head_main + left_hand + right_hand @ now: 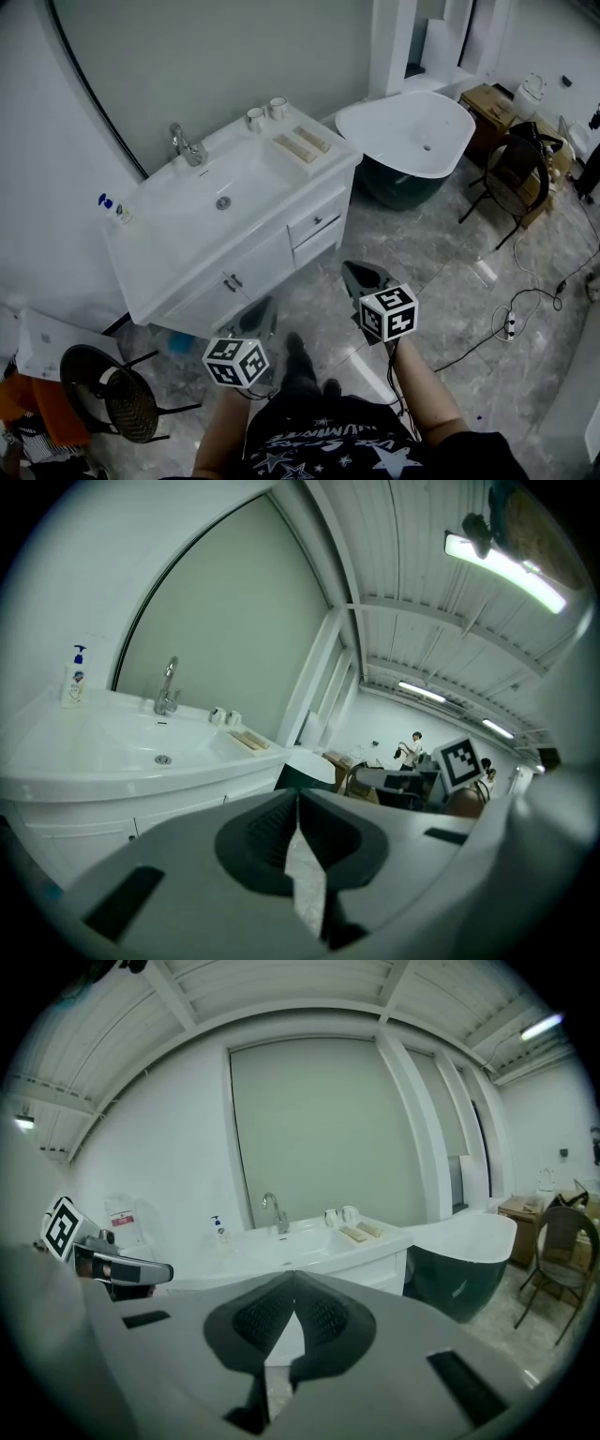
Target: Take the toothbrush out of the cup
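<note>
Two white cups [255,118] [277,107] stand at the back right of the white vanity top [141,272], right of the faucet [187,145]. No toothbrush can be made out in them at this distance. Both grippers hang low over the floor in front of the vanity, well short of the cups. My left gripper [258,317] is shut and empty; its own view shows the cups [225,717] far off. My right gripper [366,278] is also shut with nothing in it, and the cups [339,1215] sit far ahead in its view.
A white and dark bathtub [412,131] stands right of the vanity. Two tan bars [302,145] lie on the counter. A soap bottle [105,201] is at the counter's left end. Chairs [514,178] [112,394] and floor cables [511,323] are around.
</note>
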A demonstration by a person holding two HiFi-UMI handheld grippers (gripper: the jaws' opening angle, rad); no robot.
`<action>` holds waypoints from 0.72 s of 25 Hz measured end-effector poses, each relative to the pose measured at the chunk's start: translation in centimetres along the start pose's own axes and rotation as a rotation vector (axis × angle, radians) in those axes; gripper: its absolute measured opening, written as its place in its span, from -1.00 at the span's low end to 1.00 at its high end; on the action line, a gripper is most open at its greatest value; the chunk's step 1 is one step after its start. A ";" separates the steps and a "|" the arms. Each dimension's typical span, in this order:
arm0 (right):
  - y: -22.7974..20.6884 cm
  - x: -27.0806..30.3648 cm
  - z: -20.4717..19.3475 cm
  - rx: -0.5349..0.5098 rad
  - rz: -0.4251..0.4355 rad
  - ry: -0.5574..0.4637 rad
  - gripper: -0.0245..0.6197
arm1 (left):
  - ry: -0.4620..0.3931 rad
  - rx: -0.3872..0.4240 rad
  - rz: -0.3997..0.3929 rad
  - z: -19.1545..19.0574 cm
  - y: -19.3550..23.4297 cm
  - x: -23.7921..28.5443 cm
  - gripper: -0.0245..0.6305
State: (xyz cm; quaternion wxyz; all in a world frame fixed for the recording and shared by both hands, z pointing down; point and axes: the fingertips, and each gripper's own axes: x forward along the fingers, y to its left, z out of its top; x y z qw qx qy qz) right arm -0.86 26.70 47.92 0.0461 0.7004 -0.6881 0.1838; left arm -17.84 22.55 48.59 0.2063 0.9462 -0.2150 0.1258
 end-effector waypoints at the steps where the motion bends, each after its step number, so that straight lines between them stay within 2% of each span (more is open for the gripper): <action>1: 0.3 -0.6 -0.3 -0.002 0.005 0.001 -0.88 | 0.000 0.001 0.003 -0.3 -0.5 -0.5 -0.86; 10: 2.6 -3.8 -1.9 -0.005 0.046 0.001 -0.88 | -0.005 0.021 0.007 -2.2 -4.1 -4.2 -0.86; 18: 4.8 -4.8 -2.4 -0.009 0.052 -0.007 -0.88 | -0.005 0.029 0.002 -3.4 -4.2 -6.1 -0.86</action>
